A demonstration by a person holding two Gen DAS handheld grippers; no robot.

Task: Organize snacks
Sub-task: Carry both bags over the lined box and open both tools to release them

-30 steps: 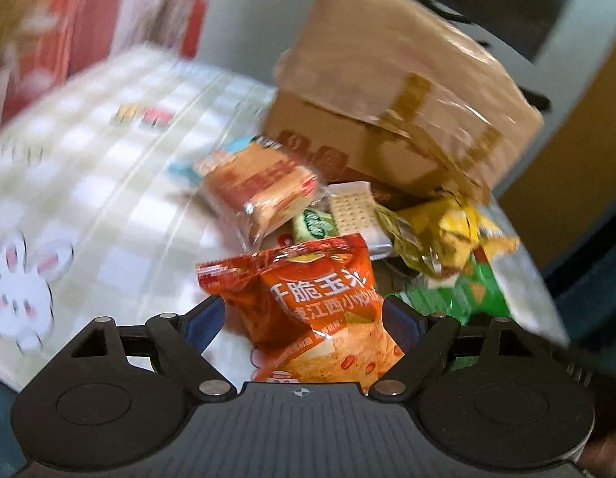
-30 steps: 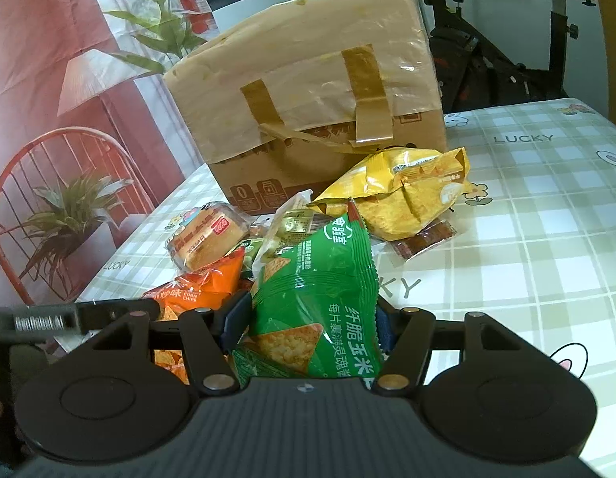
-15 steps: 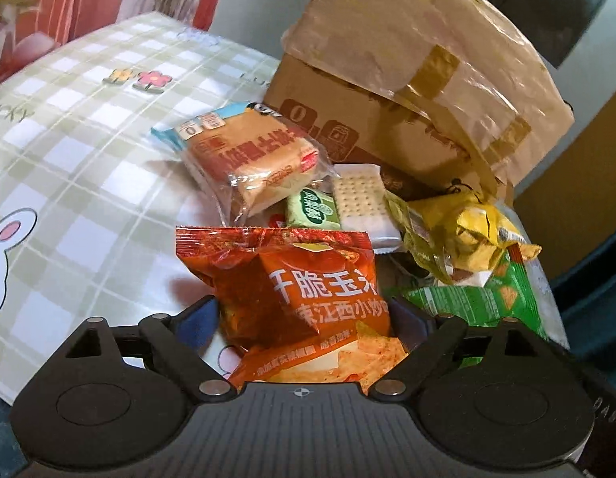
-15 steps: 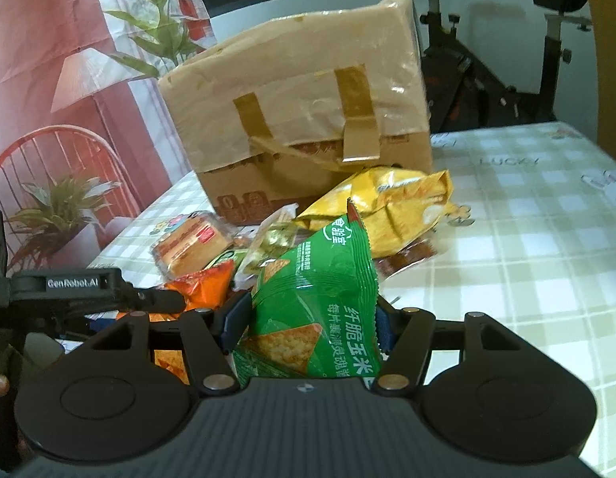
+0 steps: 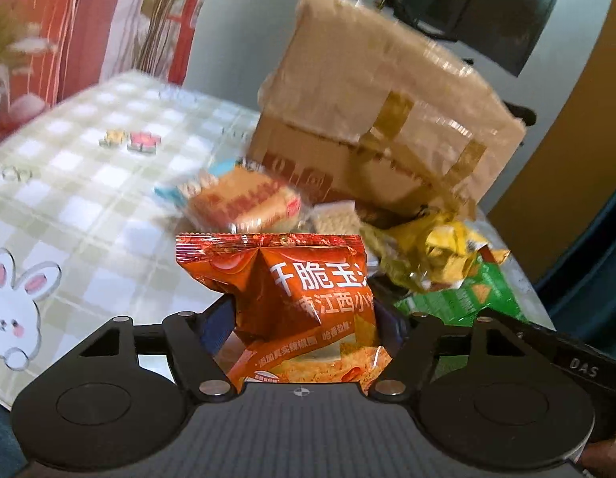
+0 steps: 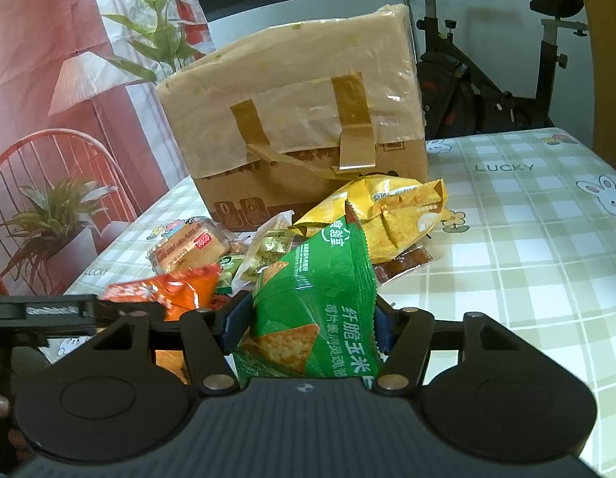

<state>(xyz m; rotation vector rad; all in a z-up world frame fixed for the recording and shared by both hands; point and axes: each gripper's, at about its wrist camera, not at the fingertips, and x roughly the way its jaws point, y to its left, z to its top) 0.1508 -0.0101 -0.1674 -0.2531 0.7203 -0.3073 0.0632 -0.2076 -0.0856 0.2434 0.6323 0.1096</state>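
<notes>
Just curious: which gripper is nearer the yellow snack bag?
Right. The right gripper, gripping the green packet, sits just before the yellow bag; the left gripper is farther left.

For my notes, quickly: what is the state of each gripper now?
Left gripper: jaws just closing, now shut on the orange snack bag.
Right gripper: shut on the green snack bag.

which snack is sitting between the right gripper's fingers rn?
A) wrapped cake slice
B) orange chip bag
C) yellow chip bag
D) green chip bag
D: in the right wrist view the green chip bag stands between the right gripper fingers, pinched at both sides; the orange chip bag is in the left gripper, and the yellow chip bag lies on the table by the cardboard box.
</notes>
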